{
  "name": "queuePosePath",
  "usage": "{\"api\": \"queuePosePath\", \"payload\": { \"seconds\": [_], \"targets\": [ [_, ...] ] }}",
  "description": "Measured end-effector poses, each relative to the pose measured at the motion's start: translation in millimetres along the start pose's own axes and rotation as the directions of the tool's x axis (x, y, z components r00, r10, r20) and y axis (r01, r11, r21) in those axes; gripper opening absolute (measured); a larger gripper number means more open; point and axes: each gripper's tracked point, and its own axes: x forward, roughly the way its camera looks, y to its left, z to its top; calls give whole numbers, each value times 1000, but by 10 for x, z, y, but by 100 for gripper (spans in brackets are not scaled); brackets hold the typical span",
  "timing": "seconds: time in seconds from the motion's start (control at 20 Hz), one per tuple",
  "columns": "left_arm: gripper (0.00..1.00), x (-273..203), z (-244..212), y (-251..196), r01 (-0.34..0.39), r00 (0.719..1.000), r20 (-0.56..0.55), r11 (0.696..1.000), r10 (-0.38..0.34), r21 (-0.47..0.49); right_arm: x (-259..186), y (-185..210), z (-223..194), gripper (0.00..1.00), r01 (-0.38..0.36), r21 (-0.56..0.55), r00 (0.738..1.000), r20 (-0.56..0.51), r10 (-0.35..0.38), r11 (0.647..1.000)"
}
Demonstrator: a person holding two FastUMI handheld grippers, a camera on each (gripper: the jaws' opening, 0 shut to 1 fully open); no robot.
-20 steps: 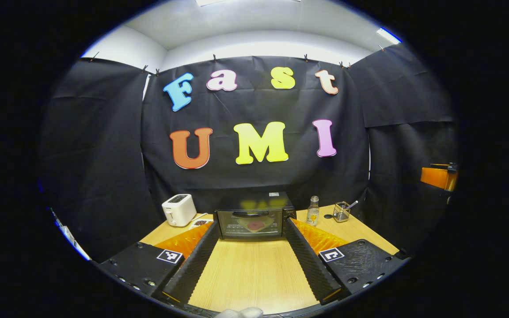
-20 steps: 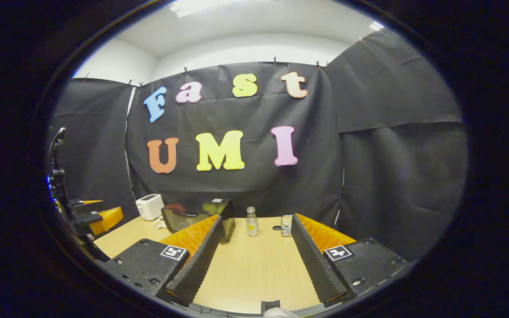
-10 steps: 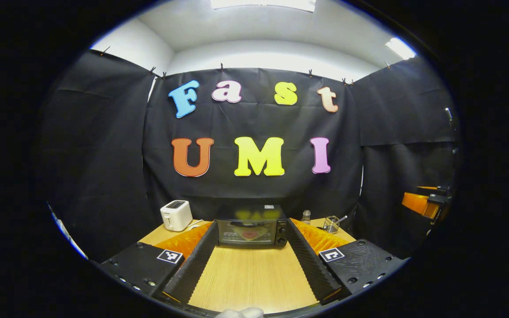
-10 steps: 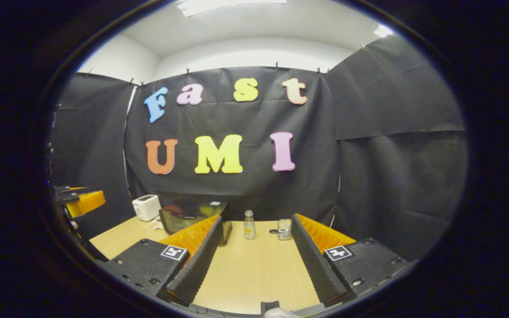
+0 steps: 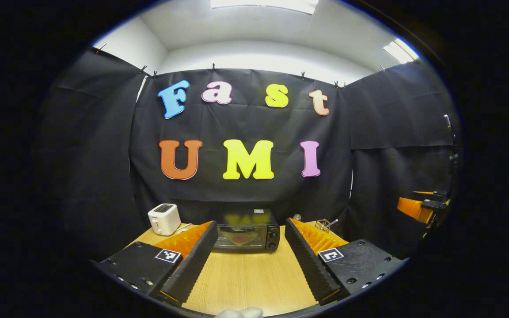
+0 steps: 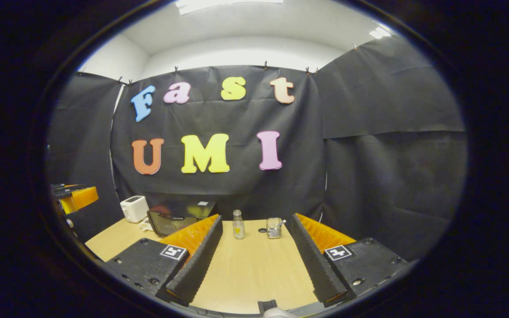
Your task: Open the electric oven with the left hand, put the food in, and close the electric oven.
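The black electric oven (image 5: 245,236) stands at the table's far edge with its glass door shut. A reddish shape (image 5: 238,239) shows faintly through the glass. My left gripper (image 5: 250,229) is open and holds nothing; it points straight at the oven from well back. The right gripper view has the oven (image 6: 177,221) to the left, behind my left finger (image 6: 195,260). My right gripper (image 6: 254,221) is open with nothing in it, aimed at the table's right half. Each gripper appears at the edge of the other's view: the right gripper (image 5: 419,207) and the left gripper (image 6: 75,197).
A white toaster (image 5: 164,219) stands left of the oven. To the oven's right are a small glass bottle (image 6: 237,224) and a wire mesh holder (image 6: 274,228), with a small dark round spot (image 6: 261,230) between them. The wooden table (image 6: 254,269) stretches toward me.
Both grippers have drawn back from the table's far edge. The oven looks smaller and lower in the left gripper view. Both stay open.
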Motion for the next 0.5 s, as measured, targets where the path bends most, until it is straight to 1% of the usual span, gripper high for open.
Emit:
{"api": "queuePosePath", "payload": {
  "seconds": [0.15,0.25,0.3,0.4,0.5],
  "targets": [
    [97,45,34,-70,-26,1000,1,999,26,23,51,-82,-79,98,-23,12,999,-27,24,1000],
    [97,81,37,-150,-28,1000,0,999,28,37,79,-183,-62,99,-25,15,999,-26,25,1000],
    [97,118,45,-177,-31,1000,-3,999,31,43,101,-223,-69,97,-23,16,999,-33,24,1000],
    [97,134,12,-221,-38,999,-17,999,39,38,144,-268,-135,99,-30,15,998,-53,31,999],
    [97,156,29,-262,-41,999,-17,999,41,24,201,-281,-115,99,-37,18,997,-60,38,999]
  ]
}}
